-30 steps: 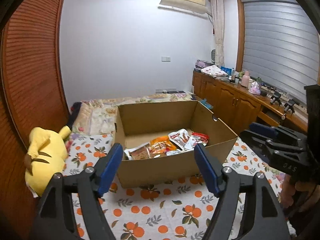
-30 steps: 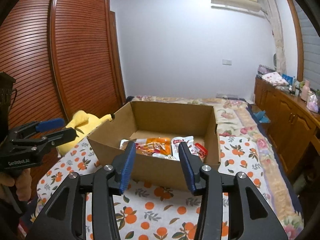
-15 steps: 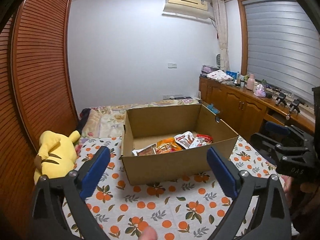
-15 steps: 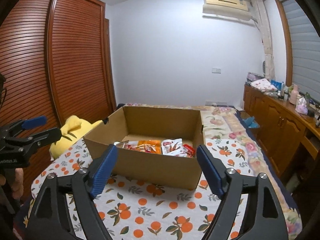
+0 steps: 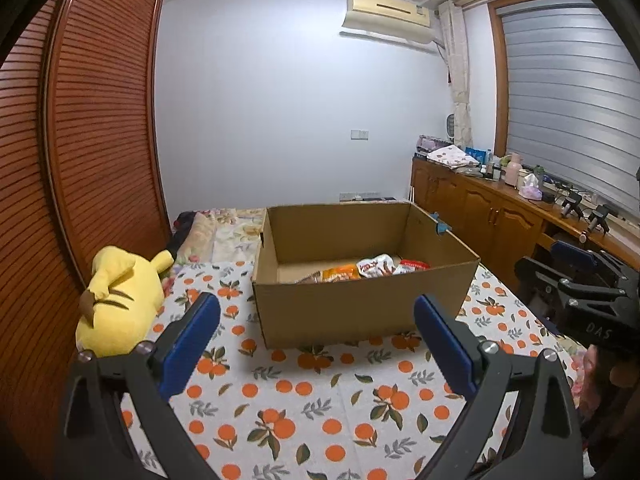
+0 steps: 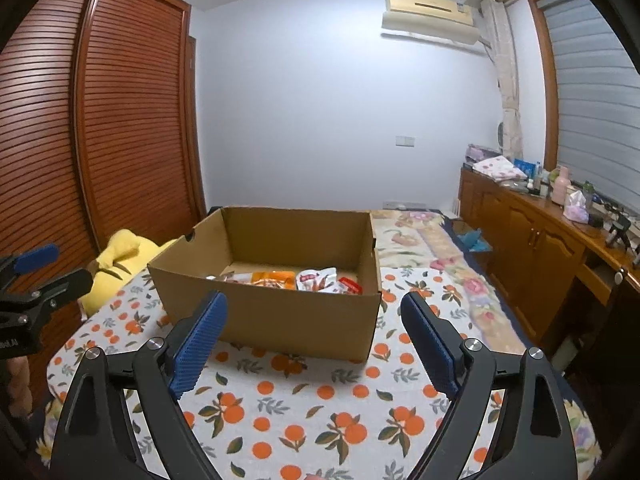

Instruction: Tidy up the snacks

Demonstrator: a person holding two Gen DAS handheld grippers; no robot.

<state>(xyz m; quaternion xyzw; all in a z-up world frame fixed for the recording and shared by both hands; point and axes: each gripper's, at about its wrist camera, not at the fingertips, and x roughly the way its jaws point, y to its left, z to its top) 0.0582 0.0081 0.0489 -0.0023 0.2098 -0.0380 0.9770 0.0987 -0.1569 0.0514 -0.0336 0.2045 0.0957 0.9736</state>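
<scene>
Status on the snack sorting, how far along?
Done: several snack packets lie in the cardboard box on the orange-print sheet. In hand: nothing; left gripper and right gripper have just opened and are empty, short of the box. Left: no loose snacks visible outside it, so probably near finished.

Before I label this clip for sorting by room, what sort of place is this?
Most likely a bedroom. A cardboard box of snacks sits on a bed with an orange-print sheet, a yellow plush toy lies beside it, and a tall slatted wardrobe lines the wall.
</scene>
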